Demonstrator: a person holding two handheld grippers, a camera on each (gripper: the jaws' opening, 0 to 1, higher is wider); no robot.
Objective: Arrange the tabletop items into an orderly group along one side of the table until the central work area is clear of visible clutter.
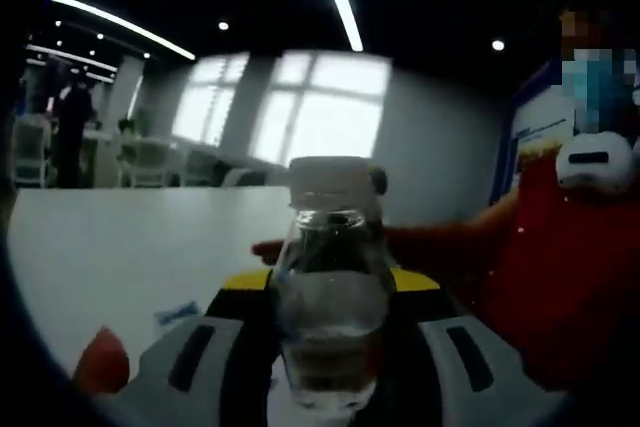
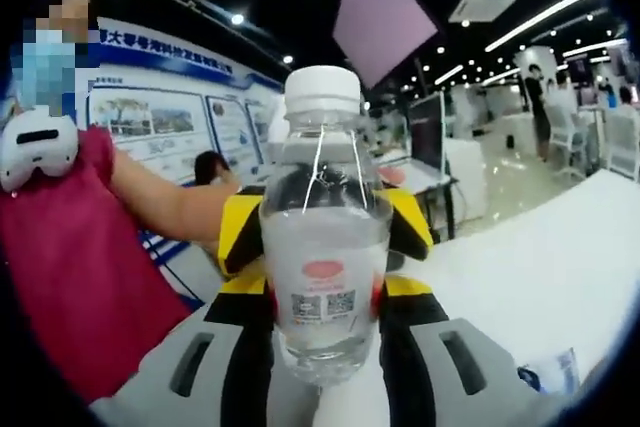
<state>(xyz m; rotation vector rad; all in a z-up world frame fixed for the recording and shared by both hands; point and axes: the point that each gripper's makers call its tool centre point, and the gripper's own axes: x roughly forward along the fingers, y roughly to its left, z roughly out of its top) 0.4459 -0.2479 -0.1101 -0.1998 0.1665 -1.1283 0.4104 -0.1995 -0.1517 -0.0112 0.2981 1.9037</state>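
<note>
Holding a clear water bottle (image 1: 333, 297) between its jaws, the left gripper (image 1: 330, 387) has it upright over the white table (image 1: 120, 247), and the right gripper (image 2: 325, 367) is clamped on what looks like that same bottle from the other side. With both squeezing, one should probably let go first so it doesn't twist. Then it can be set down gently near the table's edge, staying vertical.
</note>
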